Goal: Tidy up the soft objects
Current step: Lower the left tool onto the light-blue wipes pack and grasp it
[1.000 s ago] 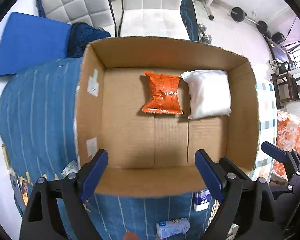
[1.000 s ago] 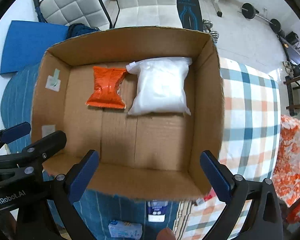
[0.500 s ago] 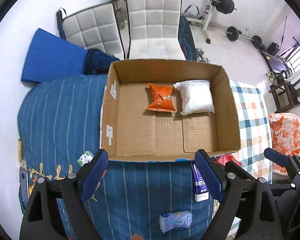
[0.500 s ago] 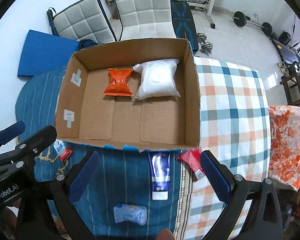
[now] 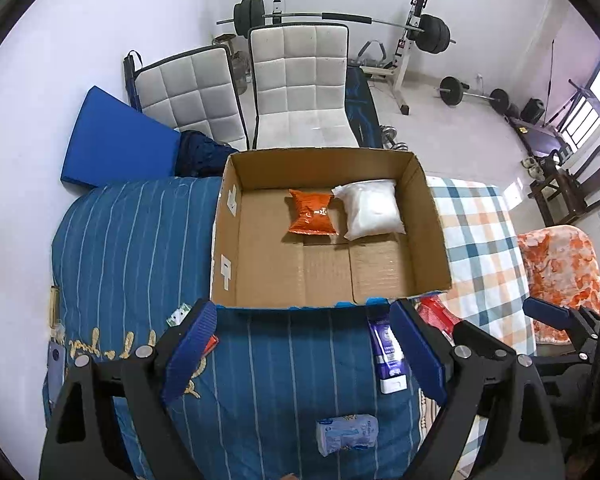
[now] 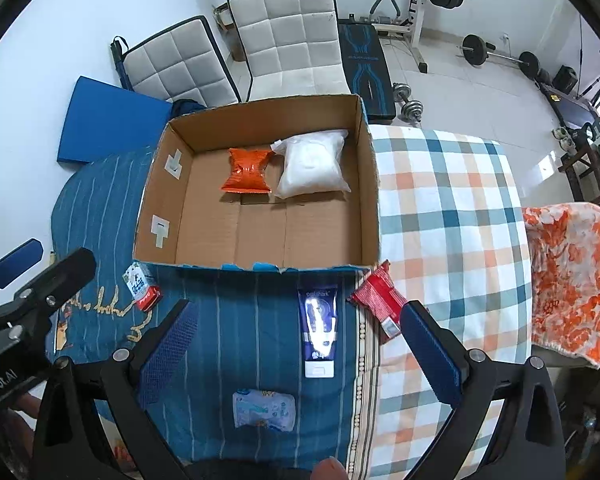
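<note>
Left gripper [image 5: 304,354] is held spread wide and empty above the blue striped cloth [image 5: 132,240], nothing between the jaws. Small carton [image 6: 141,285] lies far left, just beside the cardboard box [image 6: 370,184] corner. Pale blue packet [image 6: 265,409] sits nearest the cameras, well short of the box. Blue tube [image 6: 318,330] lies cap-end toward the cameras, its far end nearly touching the box's front wall. Red packet [image 6: 376,305] is tilted at the box's front right corner, over the seam with the checked cloth [image 6: 452,216]. Inside the box, orange pouch [image 6: 247,171] and white bag [image 6: 312,164] are packed side by side against the back wall, judged to keep the front floor free for the remaining four. Right gripper [image 6: 300,354] is likewise released and empty, roughly centred over the tube, the likely next pick
</note>
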`<state>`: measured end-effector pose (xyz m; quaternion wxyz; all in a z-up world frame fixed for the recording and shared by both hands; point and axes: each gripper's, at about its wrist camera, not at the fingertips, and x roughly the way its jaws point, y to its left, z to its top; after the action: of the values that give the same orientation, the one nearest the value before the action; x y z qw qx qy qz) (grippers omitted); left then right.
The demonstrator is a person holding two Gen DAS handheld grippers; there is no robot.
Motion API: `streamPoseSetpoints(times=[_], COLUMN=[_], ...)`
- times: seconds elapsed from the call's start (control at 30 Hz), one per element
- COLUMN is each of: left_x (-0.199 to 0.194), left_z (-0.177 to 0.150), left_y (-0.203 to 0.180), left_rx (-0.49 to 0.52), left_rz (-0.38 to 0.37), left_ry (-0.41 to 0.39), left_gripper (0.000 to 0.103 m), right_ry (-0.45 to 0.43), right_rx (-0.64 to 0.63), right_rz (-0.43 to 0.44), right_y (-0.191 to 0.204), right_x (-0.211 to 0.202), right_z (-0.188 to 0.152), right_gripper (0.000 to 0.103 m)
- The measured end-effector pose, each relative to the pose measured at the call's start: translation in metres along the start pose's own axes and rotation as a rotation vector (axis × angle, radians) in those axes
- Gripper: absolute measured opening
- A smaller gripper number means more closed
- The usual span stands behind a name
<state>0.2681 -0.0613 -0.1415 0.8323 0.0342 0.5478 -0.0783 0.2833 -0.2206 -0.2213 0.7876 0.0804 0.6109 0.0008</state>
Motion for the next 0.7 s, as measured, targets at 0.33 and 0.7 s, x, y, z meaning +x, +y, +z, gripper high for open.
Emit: streamPoseSetpoints(times=[0.33, 0.7], left_x=[0.088, 0.222], left_z=[-0.103, -0.203], left_y=[-0.029, -0.055], left_rx=[0.185, 0.024], left_rz=[0.032, -0.215], left_ry=[0.315, 0.760], left_gripper=[0.089, 0.089], right_ry=[0.152, 0.395], right_rx=[0.079, 0.248], right_rz=[-0.055, -0.066], right_y=[-0.070, -0.140], right_x=[0.030, 0.118], right_z=[-0.065, -0.169], right_gripper=[0.103, 0.103])
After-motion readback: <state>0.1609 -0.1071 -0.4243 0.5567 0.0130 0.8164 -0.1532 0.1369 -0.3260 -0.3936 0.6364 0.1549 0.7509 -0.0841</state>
